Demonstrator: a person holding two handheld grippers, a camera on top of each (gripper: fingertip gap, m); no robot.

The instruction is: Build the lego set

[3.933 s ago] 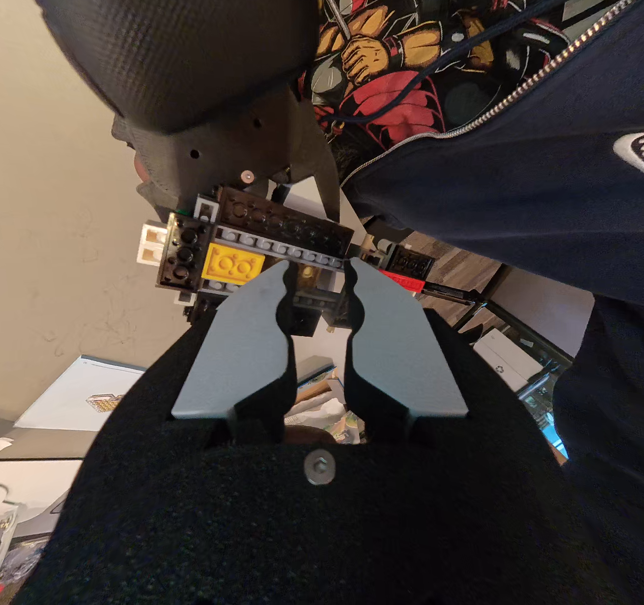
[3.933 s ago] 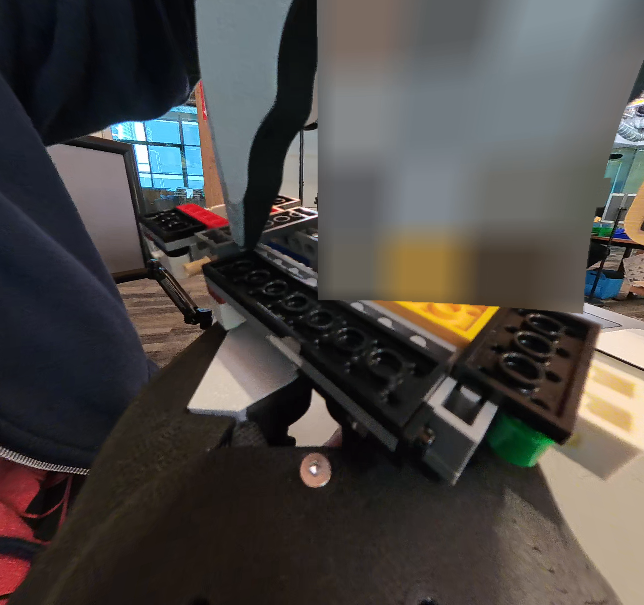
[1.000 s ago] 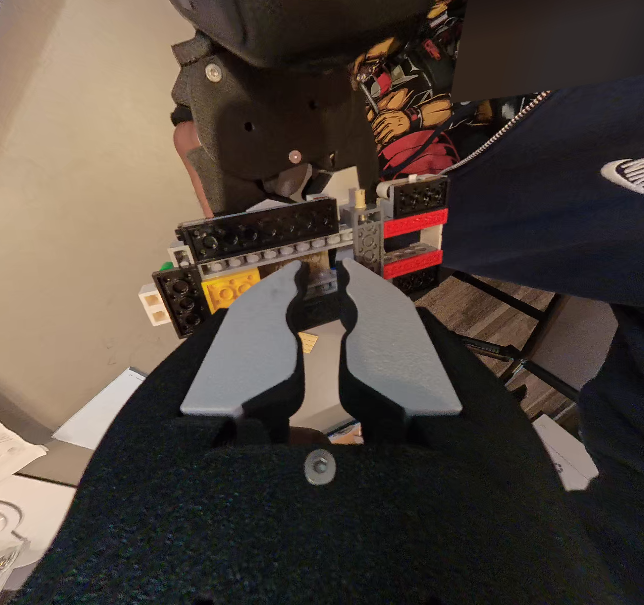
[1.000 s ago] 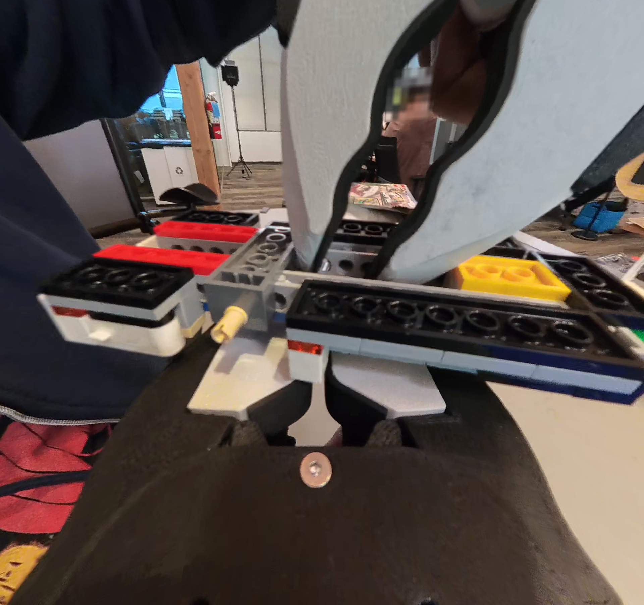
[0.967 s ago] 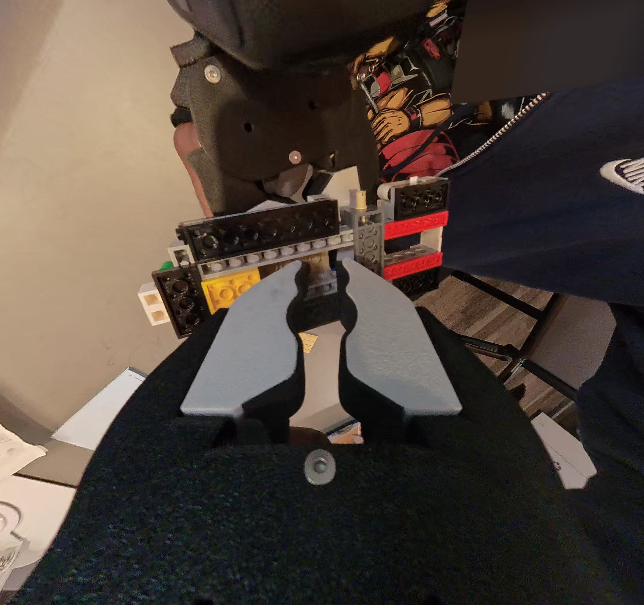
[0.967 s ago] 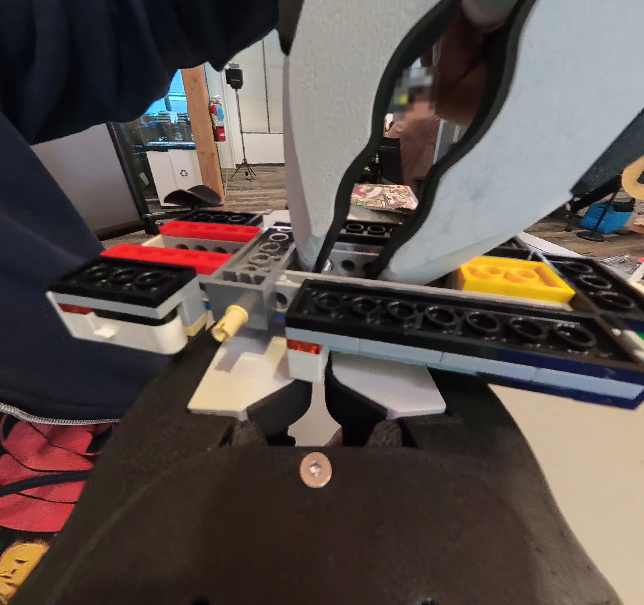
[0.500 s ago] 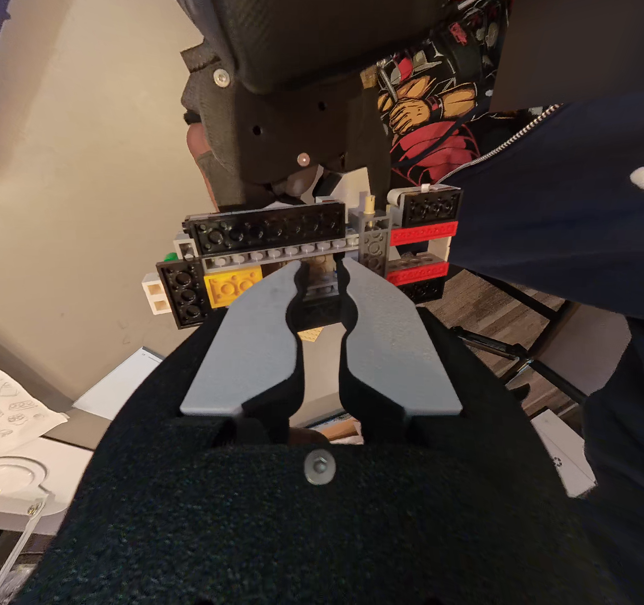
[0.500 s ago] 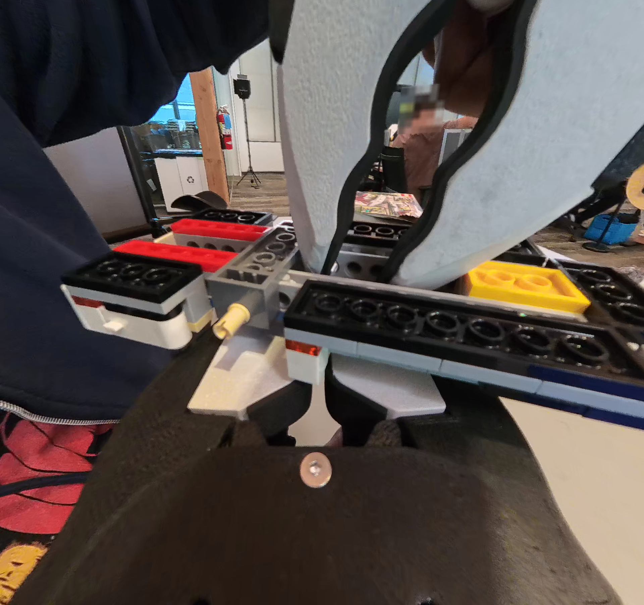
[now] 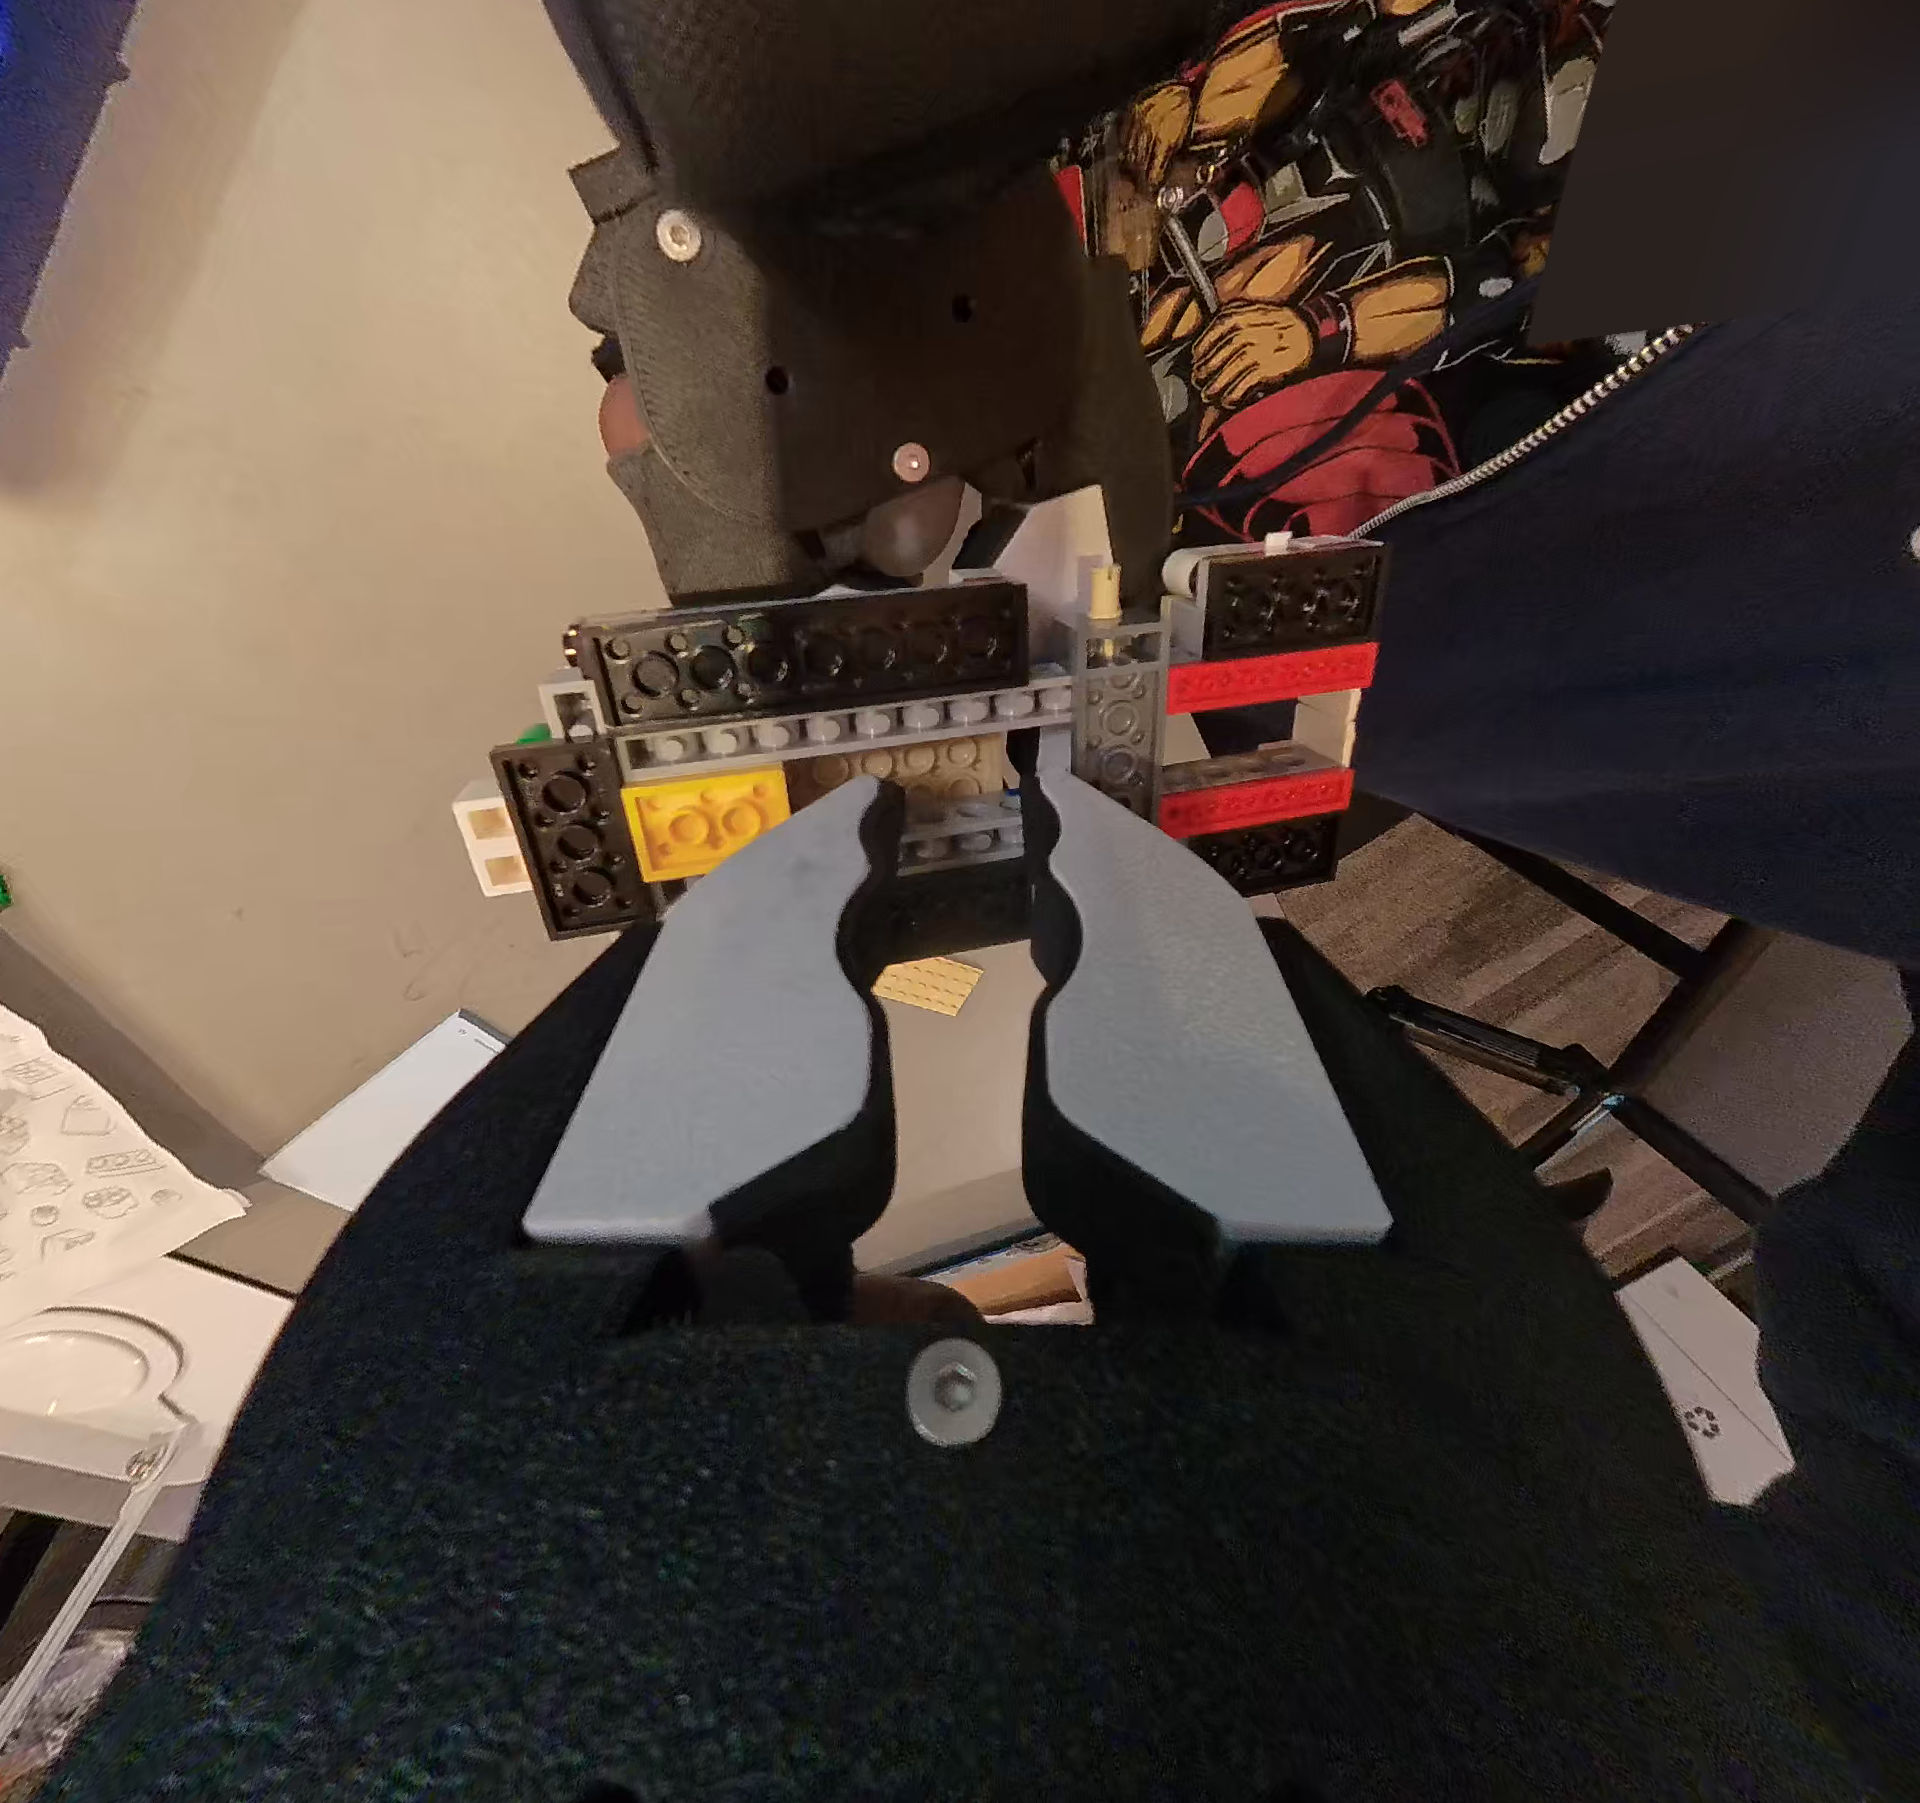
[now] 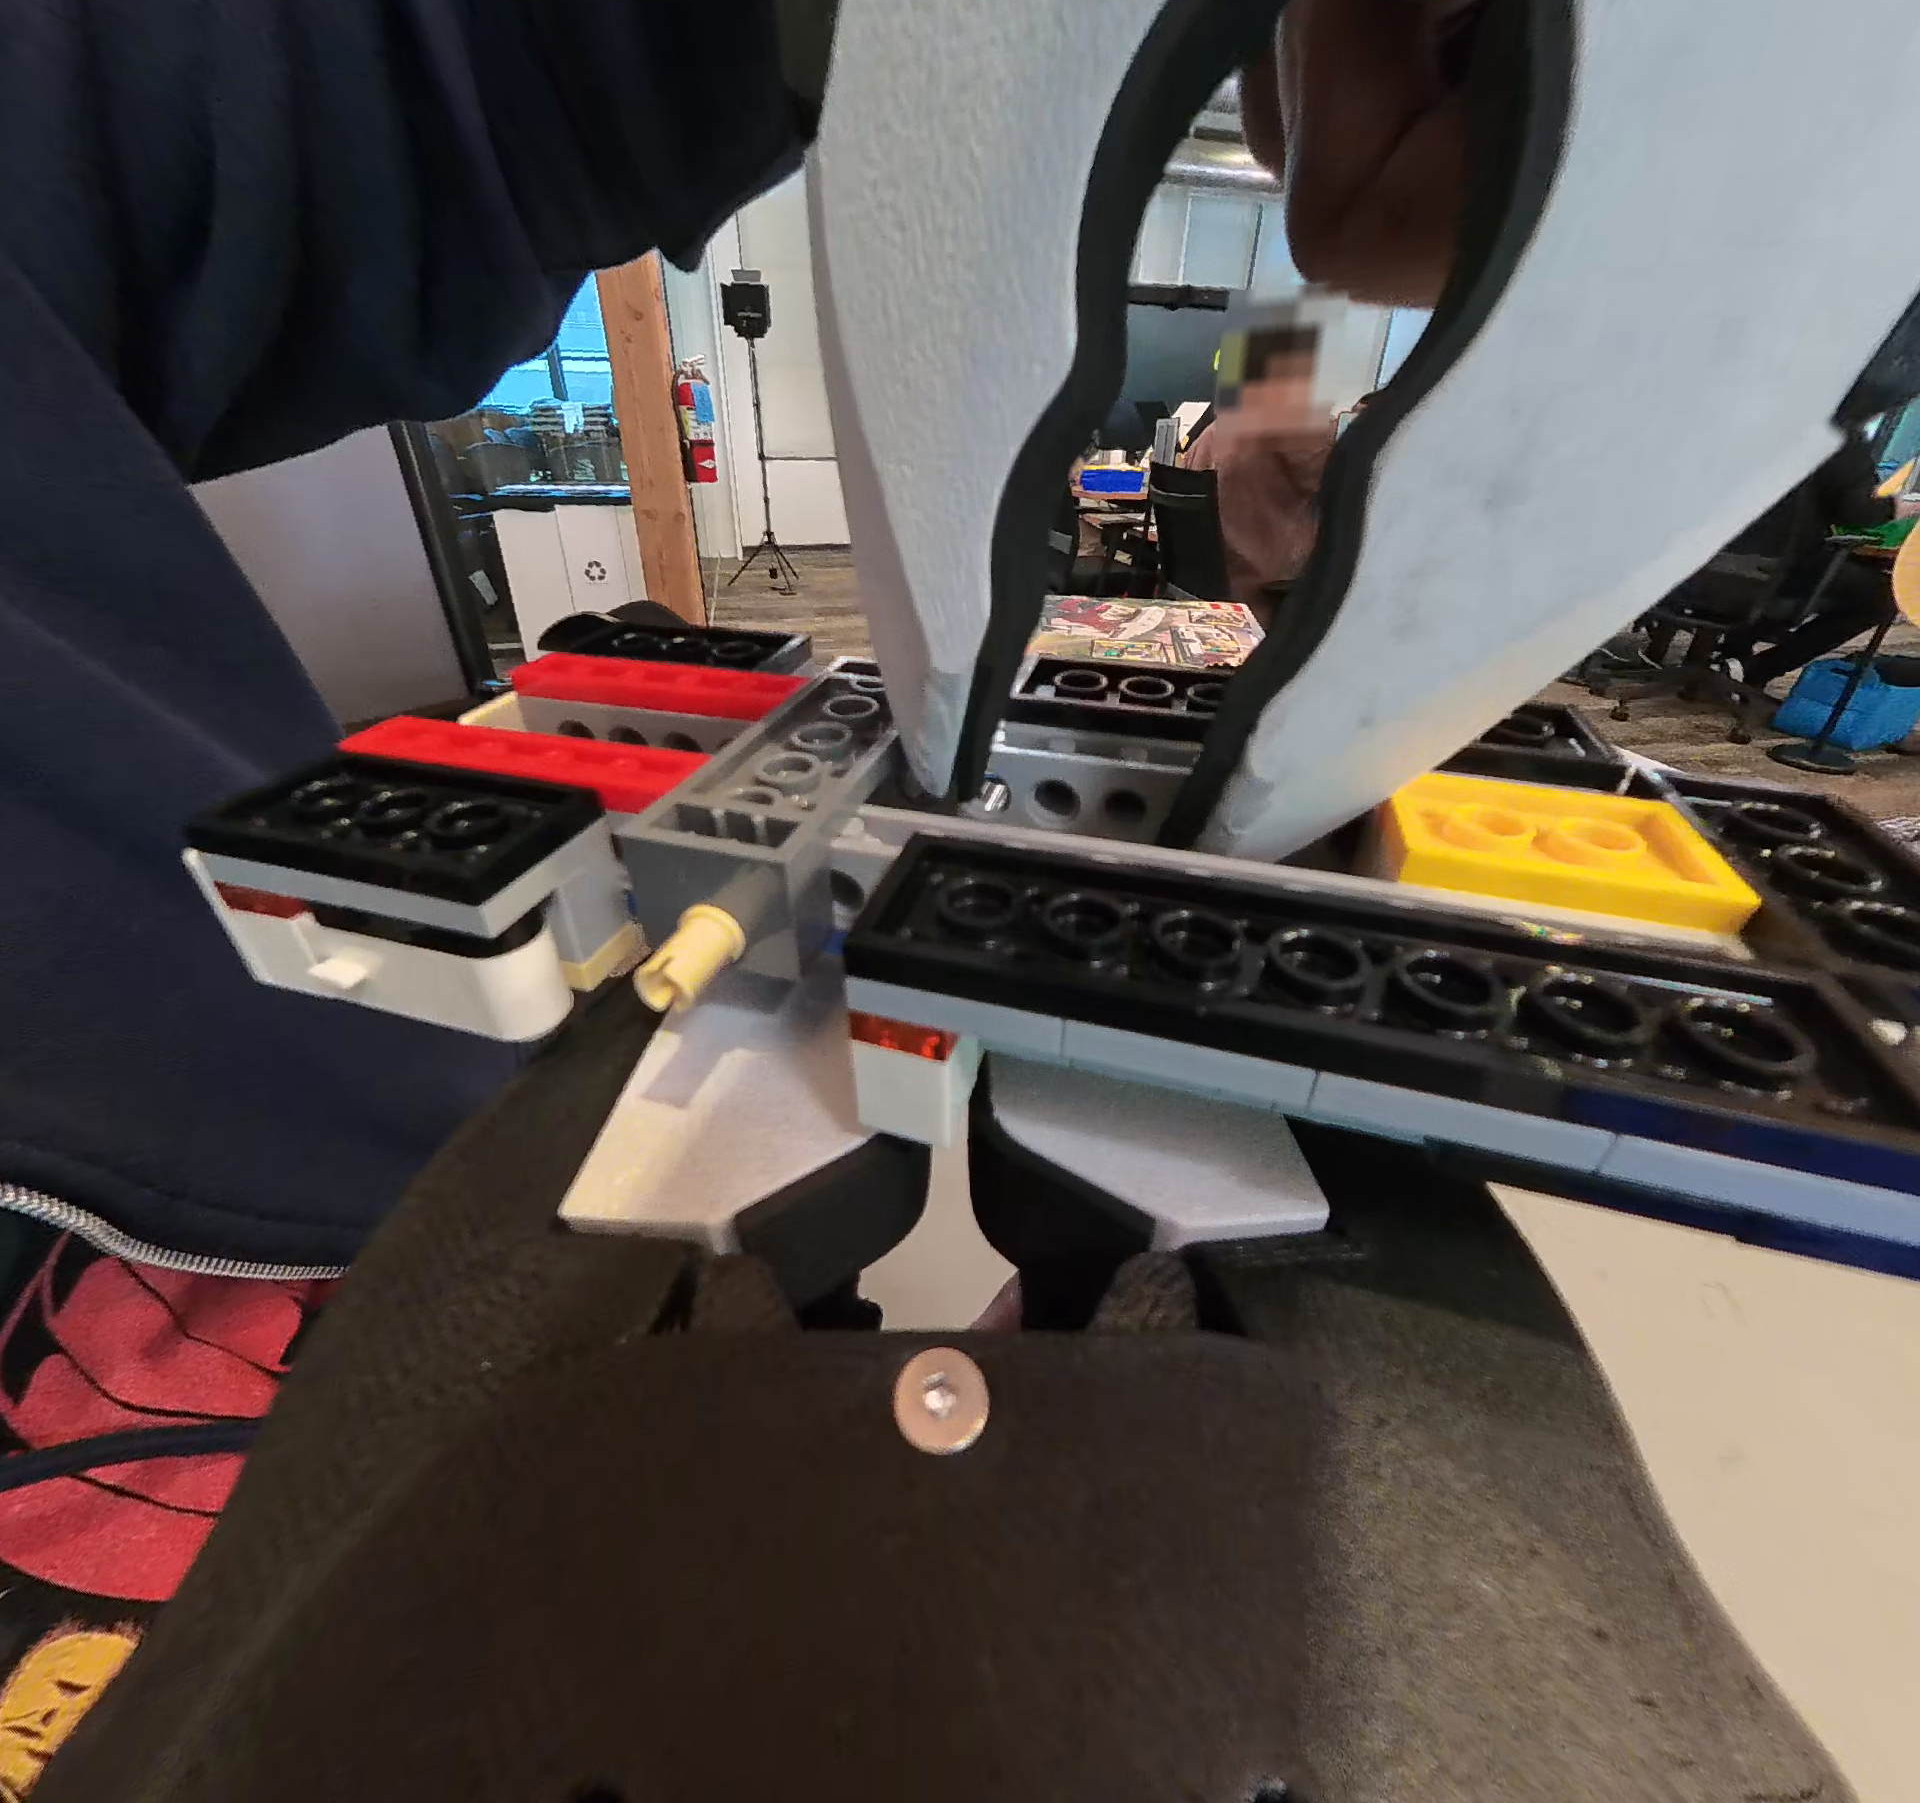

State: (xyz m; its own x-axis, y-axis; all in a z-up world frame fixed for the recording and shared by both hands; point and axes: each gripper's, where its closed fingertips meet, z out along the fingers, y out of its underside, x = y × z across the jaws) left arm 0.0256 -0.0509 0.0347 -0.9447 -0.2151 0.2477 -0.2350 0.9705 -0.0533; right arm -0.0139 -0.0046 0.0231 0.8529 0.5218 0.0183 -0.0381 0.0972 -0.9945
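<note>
Brick model held in the air between two grippers

The right gripper is clenched from below on the underside of the brick model, which sits at the centre of its view. The left gripper comes in from 12 o'clock with its jaws parted either side of a grey block; its pads lie just beside the block without clearly pressing on it. A yellow brick sits at 3 o'clock of the block and red bricks at 9 o'clock.

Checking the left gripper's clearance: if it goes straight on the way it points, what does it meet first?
The left gripper would meet the brick model's grey bricks between its fingers, likely almost at once; exact depth is unclear.
</note>
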